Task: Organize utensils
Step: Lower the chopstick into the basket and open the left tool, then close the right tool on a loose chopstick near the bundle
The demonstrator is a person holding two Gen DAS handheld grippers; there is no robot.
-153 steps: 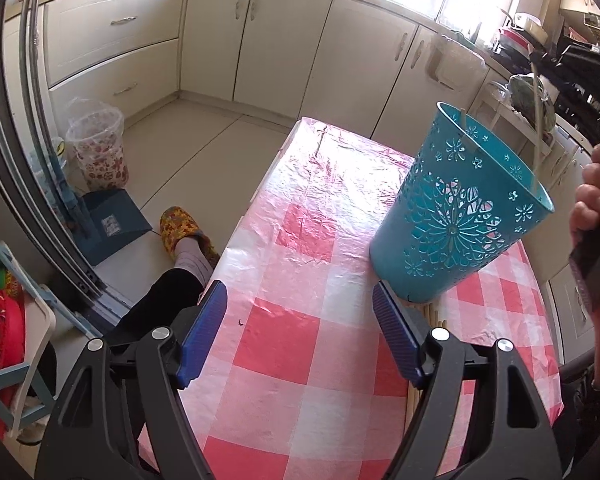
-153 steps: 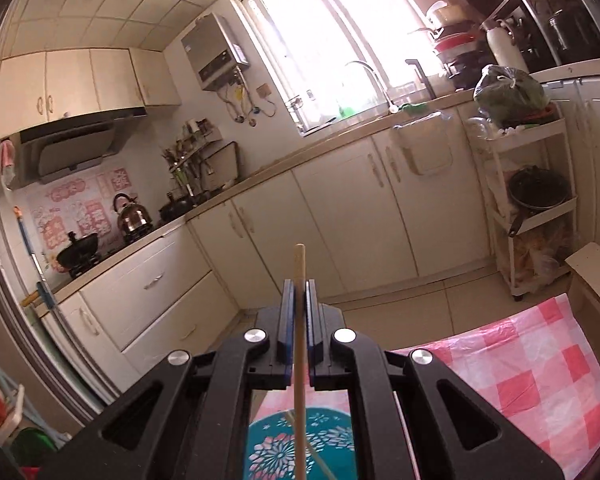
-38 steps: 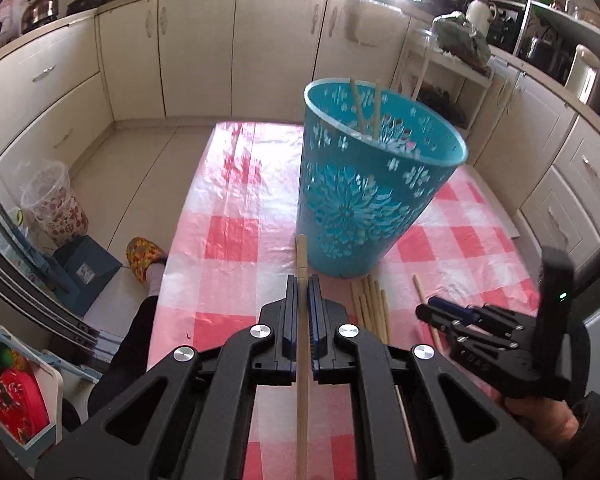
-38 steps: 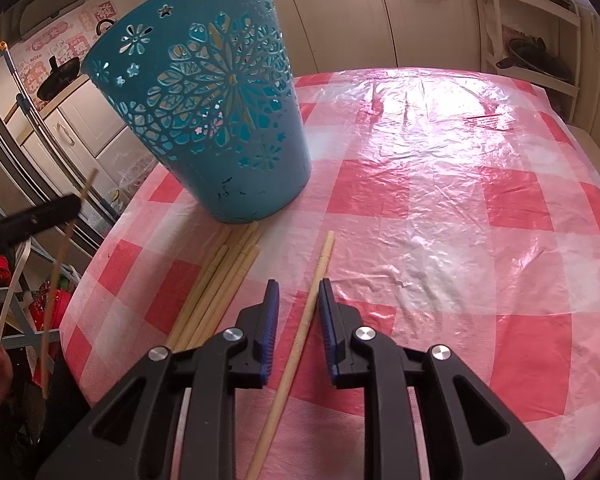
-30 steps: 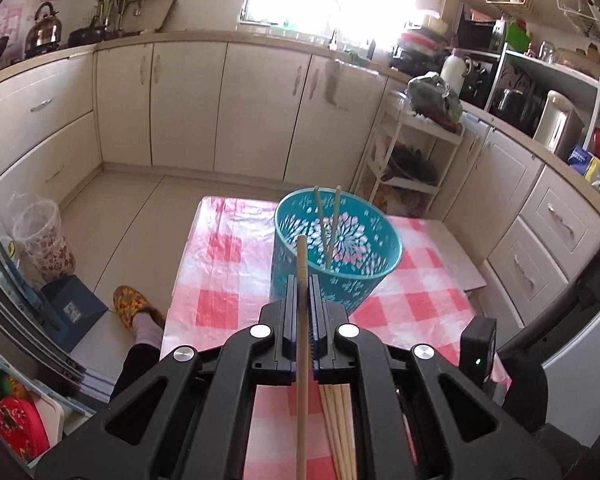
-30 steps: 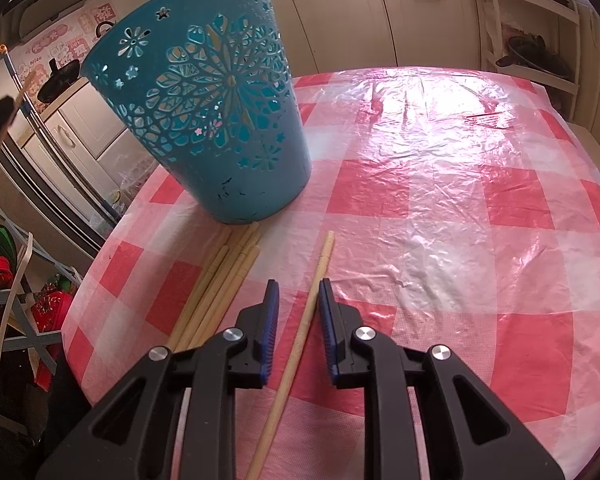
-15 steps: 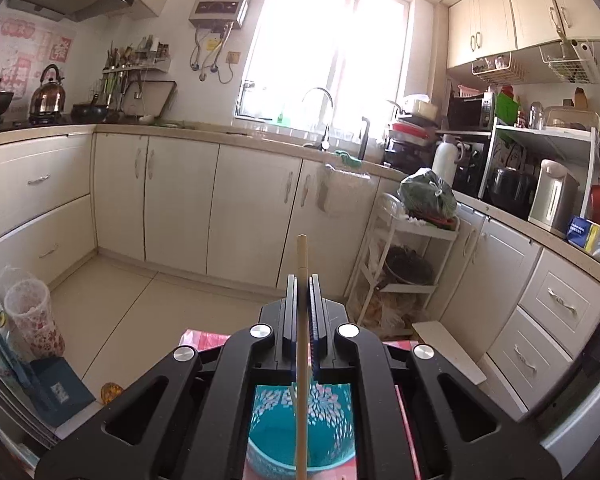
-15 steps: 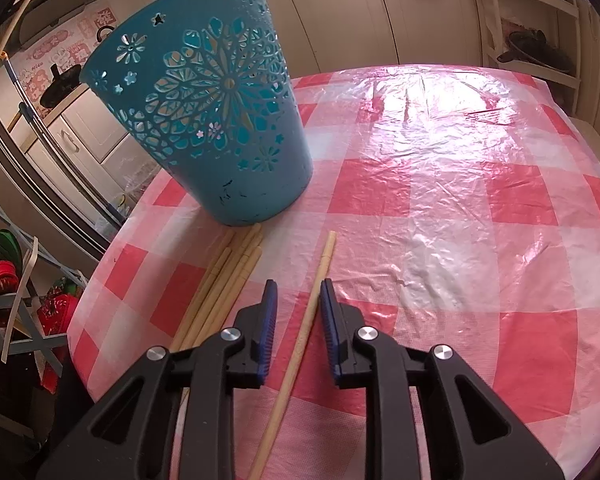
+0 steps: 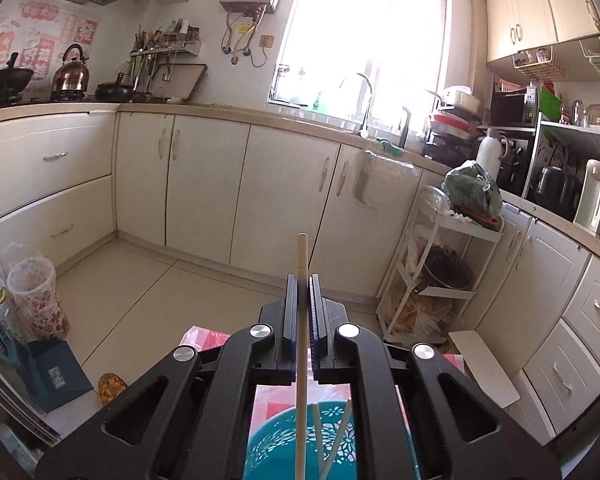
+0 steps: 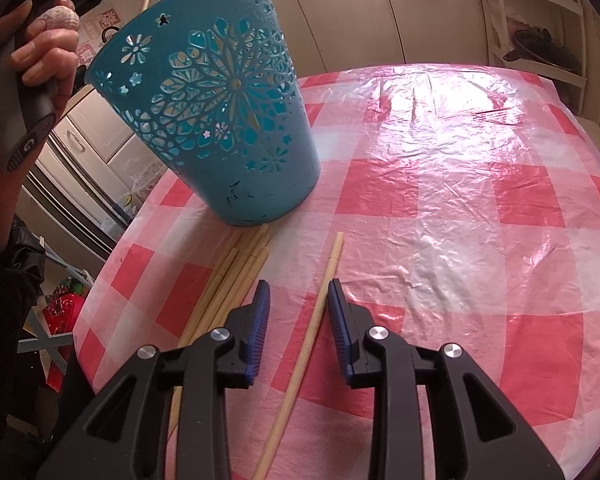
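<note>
My left gripper (image 9: 301, 280) is shut on a wooden chopstick (image 9: 301, 360) held upright above the teal cut-out basket (image 9: 268, 444), which holds two chopsticks (image 9: 332, 440). In the right wrist view the basket (image 10: 220, 120) stands on the pink checked tablecloth (image 10: 460, 200). My right gripper (image 10: 296, 288) is open, low over the cloth, its fingers on either side of a single loose chopstick (image 10: 320, 304). A bundle of several chopsticks (image 10: 236, 276) lies just left of it, against the basket's base.
The hand holding the left gripper's handle (image 10: 32, 72) is above and left of the basket. Kitchen cabinets (image 9: 204, 192), a white rack (image 9: 440, 280) and a floor bin (image 9: 36, 300) surround the table. The table edge (image 10: 100, 280) runs close to the left of the chopstick bundle.
My left gripper has lifted its chopstick from the table up over the basket and tilted it upright. My right gripper has stayed open around the loose chopstick.
</note>
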